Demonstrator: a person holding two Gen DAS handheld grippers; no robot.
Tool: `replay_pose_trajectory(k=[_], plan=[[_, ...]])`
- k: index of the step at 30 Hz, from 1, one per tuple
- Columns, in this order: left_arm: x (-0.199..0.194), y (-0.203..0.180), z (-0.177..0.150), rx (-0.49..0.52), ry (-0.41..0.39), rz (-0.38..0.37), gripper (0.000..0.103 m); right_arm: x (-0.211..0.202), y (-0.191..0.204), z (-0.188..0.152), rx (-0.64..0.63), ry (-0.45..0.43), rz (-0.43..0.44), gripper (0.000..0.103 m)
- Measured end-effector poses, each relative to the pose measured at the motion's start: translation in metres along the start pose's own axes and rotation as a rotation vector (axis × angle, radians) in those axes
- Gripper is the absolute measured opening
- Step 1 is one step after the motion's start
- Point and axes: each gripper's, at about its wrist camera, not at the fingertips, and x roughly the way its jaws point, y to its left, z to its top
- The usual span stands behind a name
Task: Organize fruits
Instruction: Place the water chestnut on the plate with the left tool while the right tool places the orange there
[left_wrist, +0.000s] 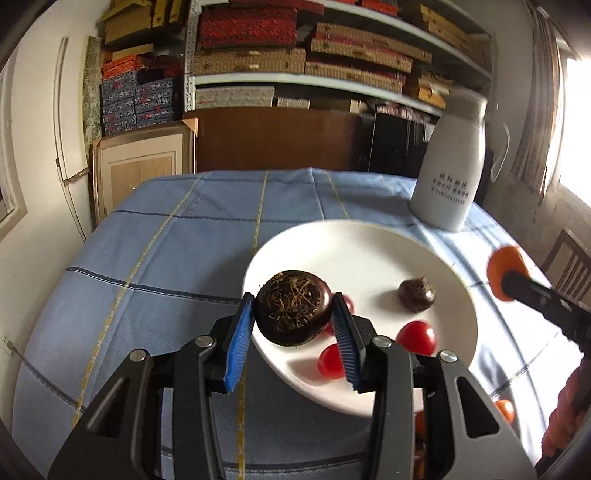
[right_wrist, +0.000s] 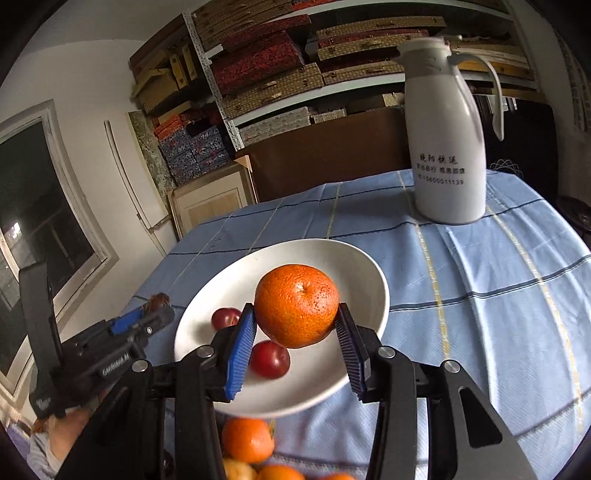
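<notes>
Right gripper (right_wrist: 295, 334): clamped on one orange (right_wrist: 296, 305) held above the plate (right_wrist: 364, 266); firm, pebbled rind, gripped across its middle.
Left gripper (left_wrist: 293, 321): closed on one dark water chestnut (left_wrist: 293, 307); hard, smooth, likely slippery.
Plate count: one smaller chestnut (left_wrist: 416, 294), three cherry tomatoes (left_wrist: 416, 336), soft-skinned.
Spare oranges (right_wrist: 247, 439): several below, count uncertain.

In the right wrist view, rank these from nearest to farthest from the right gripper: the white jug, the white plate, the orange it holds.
1. Orange, clamped in the right gripper.
2. White plate, just beyond and below the fingers.
3. White jug, far right of the blue tablecloth.
</notes>
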Motion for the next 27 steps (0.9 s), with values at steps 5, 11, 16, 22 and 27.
replay_pose_trajectory(k=[5,11,16,22,27], plan=[[0.018,-0.001,0.0,0.01,0.027,0.004,0.05,0.027,-0.007,-0.009,0.015,0.067,-0.036,0.057],[0.008,-0.007,-0.003,0.049,-0.023,0.061,0.075,0.007,-0.013,-0.008,0.032,-0.015,-0.057,0.064],[0.002,-0.001,-0.012,0.038,-0.015,0.076,0.079,-0.002,-0.035,-0.009,0.108,-0.029,-0.067,0.069],[-0.006,0.001,-0.022,0.039,-0.025,0.1,0.089,-0.006,-0.051,-0.012,0.189,-0.014,-0.044,0.07],[-0.017,0.001,-0.031,0.037,-0.036,0.101,0.089,-0.011,-0.047,-0.02,0.159,-0.015,-0.064,0.07]])
